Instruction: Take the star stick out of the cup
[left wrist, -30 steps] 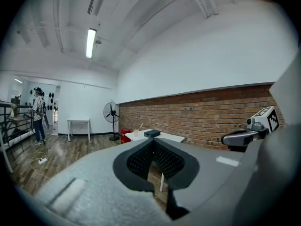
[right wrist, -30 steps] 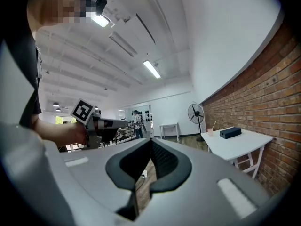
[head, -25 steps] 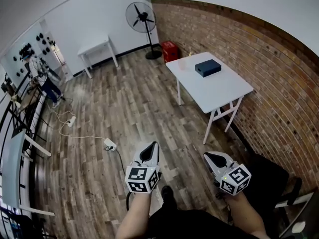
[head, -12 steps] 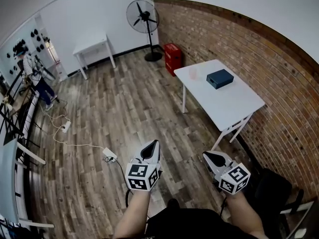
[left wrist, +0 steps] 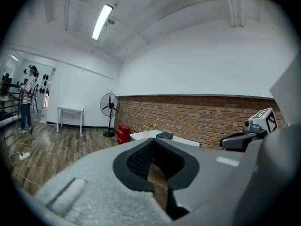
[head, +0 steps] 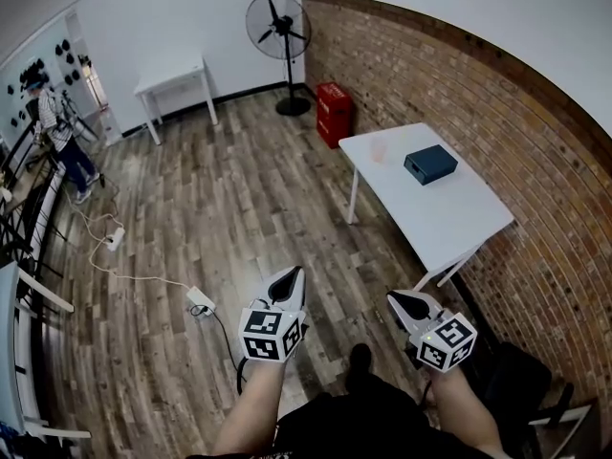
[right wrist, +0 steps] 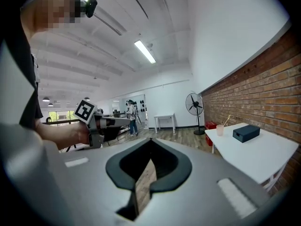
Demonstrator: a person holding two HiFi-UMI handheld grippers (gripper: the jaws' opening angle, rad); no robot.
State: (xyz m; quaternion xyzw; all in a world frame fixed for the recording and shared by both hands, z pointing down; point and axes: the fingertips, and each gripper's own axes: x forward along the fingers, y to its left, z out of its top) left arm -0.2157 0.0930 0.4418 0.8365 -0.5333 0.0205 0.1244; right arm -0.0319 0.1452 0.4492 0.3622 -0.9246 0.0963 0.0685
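On the white table (head: pixel 449 220): a pale pink cup (head: pixel 380 151) stands near the far end, with a dark blue box (head: pixel 429 163) near it, not touching.
Star stick (right wrist: pixel 227 120): thin and pale, it leans out over the cup's rim in the right gripper view; its head is too small to make out.
Left gripper (head: pixel 295 273): held low over the wood floor (head: pixel 239 189), well apart from the table; its jaws are pressed together with nothing between them.
Right gripper (head: pixel 395 298): level with the left gripper, closer to the table's near end but clear of it; its jaws are pressed together and empty.
Along the brick wall (head: pixel 497 122): a red crate (head: pixel 333 113) sits between the table and a standing fan (head: pixel 273 22).
Far side of the room: a small white table (head: pixel 172 75); a person (head: pixel 53 122) stands at the left edge.
Floor, ahead of the left gripper: a power strip (head: pixel 201 300) with its cable.
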